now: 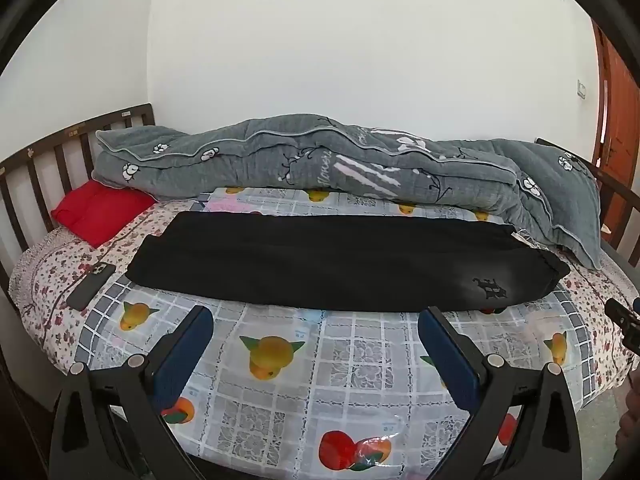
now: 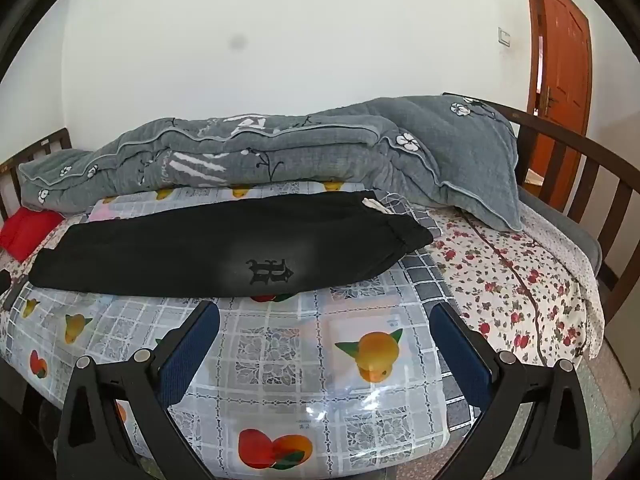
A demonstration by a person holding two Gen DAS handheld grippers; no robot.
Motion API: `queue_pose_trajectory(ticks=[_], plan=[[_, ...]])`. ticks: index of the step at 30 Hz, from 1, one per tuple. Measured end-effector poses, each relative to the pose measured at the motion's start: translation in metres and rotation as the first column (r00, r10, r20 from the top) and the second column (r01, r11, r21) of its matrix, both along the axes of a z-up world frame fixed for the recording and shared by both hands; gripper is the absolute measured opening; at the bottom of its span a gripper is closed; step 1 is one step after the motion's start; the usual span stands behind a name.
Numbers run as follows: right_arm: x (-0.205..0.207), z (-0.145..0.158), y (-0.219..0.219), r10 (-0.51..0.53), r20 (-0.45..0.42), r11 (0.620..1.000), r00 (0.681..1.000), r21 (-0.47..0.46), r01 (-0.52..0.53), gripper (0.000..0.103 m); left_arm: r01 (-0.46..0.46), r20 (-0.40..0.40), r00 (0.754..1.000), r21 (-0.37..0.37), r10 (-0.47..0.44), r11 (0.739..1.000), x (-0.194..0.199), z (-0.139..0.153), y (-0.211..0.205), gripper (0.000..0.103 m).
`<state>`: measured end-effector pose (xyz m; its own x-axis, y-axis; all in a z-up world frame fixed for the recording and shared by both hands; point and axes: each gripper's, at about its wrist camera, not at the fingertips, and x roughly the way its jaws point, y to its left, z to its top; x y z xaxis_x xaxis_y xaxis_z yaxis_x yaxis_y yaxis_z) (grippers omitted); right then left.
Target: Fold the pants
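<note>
Black pants (image 1: 340, 258) lie flat and lengthwise across the bed, one leg on the other, waistband at the right and a dark emblem (image 2: 270, 271) near it. My left gripper (image 1: 316, 314) hangs open just short of the pants' near edge, nothing between its blue pads. In the right wrist view the pants (image 2: 224, 252) stretch to the left, and my right gripper (image 2: 326, 310) is open just in front of the emblem, also empty. The right gripper's tip (image 1: 624, 322) shows at the right edge of the left wrist view.
A fruit-print plastic sheet (image 1: 352, 364) covers the near bed over a floral sheet (image 2: 512, 280). A rolled grey quilt (image 1: 320, 164) lies behind the pants. Red pillow (image 1: 100, 210) and a dark phone (image 1: 90, 286) sit at the left. Wooden rails (image 2: 568, 168) bound both ends.
</note>
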<state>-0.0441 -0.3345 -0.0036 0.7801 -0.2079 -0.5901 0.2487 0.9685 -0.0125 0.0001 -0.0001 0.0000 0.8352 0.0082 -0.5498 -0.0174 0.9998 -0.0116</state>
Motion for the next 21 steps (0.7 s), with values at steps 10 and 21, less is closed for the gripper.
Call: queue_pose_trajectory(ticks=[10, 21], plan=[[-0.0009, 0.0014, 0.0018, -0.003, 0.002, 1.000, 1.000, -0.004, 0.003, 0.103, -0.005, 0.016, 1.000, -0.005, 0.005, 1.000, -0.0021, 0.0017, -0.0065, 0.103], [-0.0014, 0.0021, 0.0036, -0.002, 0.000, 1.000, 1.000, -0.009, 0.002, 0.103, 0.006, 0.011, 1.000, -0.024, -0.006, 1.000, -0.0024, 0.0005, -0.0047, 0.103]])
